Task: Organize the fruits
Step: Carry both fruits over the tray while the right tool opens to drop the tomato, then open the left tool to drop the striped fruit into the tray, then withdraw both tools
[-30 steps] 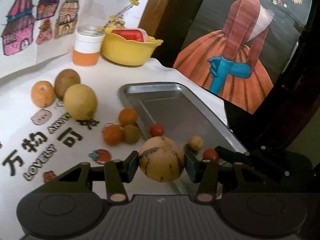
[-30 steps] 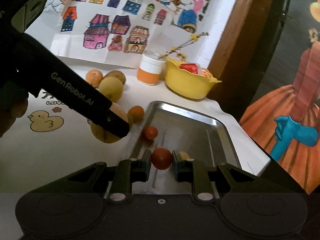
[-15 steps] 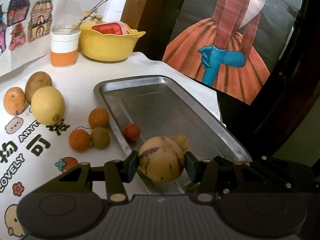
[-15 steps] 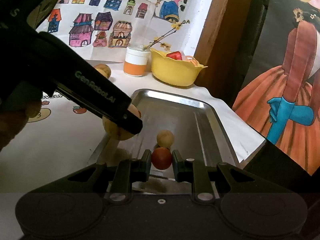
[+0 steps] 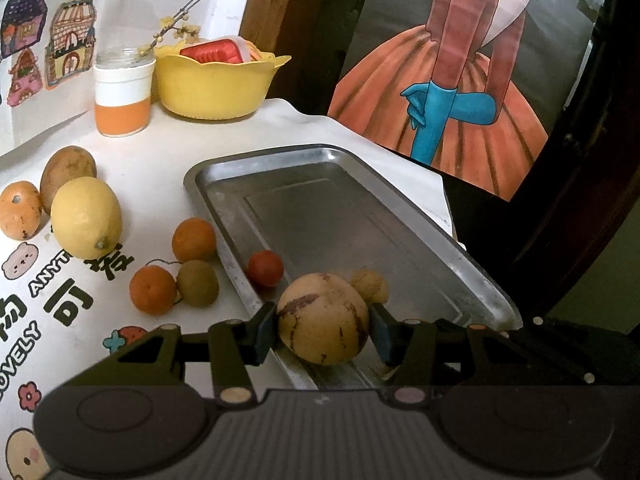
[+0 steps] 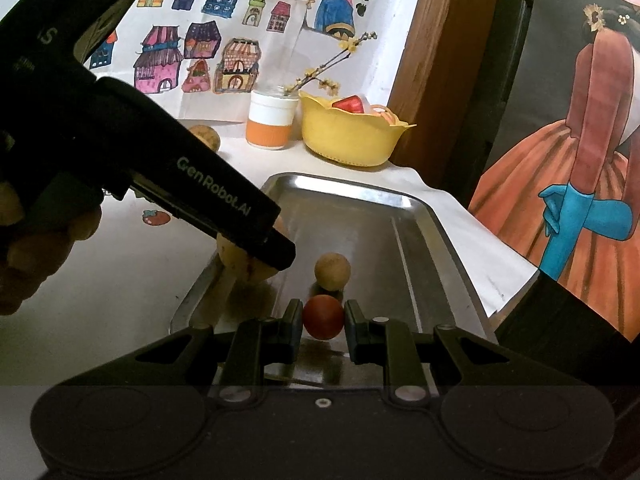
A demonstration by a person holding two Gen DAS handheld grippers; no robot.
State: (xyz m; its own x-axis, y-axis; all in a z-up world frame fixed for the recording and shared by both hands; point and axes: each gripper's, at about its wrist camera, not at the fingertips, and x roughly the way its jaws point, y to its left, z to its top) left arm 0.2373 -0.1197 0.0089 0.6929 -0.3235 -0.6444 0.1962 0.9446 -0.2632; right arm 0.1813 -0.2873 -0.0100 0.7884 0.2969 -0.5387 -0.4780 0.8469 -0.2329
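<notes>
Left gripper (image 5: 323,326) with its streaked yellow fruit (image 5: 322,319) has shifted from table side, 9 o'clock of the metal tray (image 5: 472,264), to over tray's near left rim. Right gripper (image 6: 323,322) with red fruit (image 6: 323,317) has advanced further over the tray; small tan fruit (image 6: 332,271) now just beyond, 12 o'clock.

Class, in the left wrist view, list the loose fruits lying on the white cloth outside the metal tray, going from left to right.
Speckled orange fruit → large yellow lemon → small orange with a stem → small green-brown round fruit
</notes>
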